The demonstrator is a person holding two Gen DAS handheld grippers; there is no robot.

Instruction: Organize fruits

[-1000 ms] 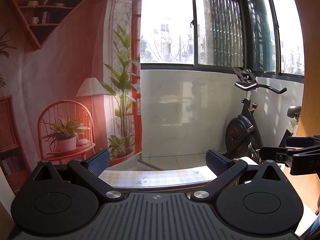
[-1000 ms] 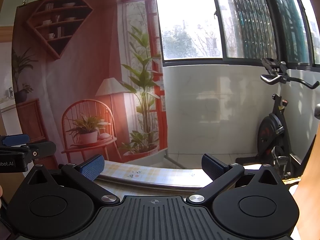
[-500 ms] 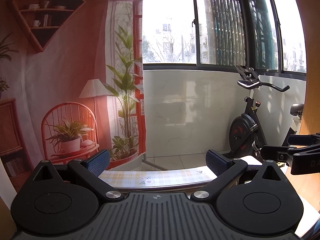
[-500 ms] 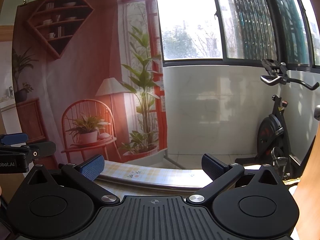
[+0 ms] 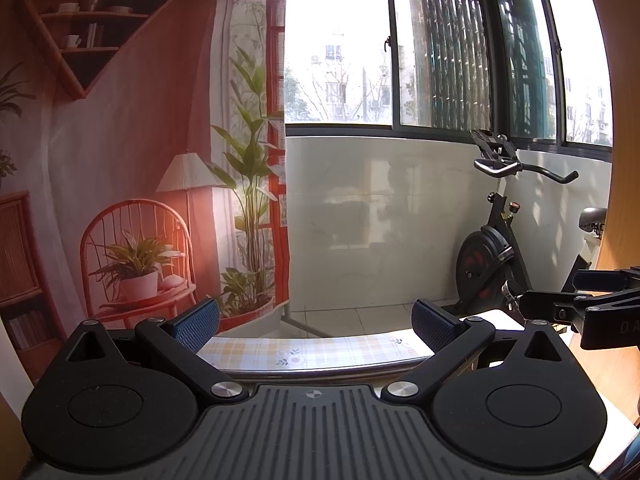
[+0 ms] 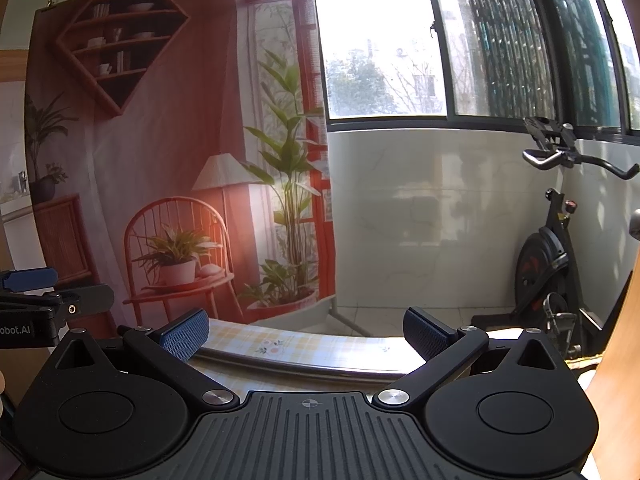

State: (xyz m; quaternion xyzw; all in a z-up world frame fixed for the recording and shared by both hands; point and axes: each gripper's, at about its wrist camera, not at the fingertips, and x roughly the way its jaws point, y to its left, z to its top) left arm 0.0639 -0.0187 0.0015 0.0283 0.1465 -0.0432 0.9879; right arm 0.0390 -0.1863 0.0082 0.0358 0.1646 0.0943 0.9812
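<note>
Your left gripper [image 5: 316,320] fills the bottom of its frame with jaws spread wide and nothing between them; its blue-padded fingertips [image 5: 196,322] frame a strip of the surface [image 5: 308,350], covered in a yellow checked cloth, at lower centre. Your right gripper [image 6: 306,330] sits the same way, jaws wide and empty, over the same checked strip. No fruit shows in either view. Each gripper appears at the edge of the other's view: the right one at the left view's right edge, the left one at the right view's left edge. A printed backdrop [image 5: 132,152] hangs on the left, an exercise bike [image 5: 492,248] stands on the right.
</note>
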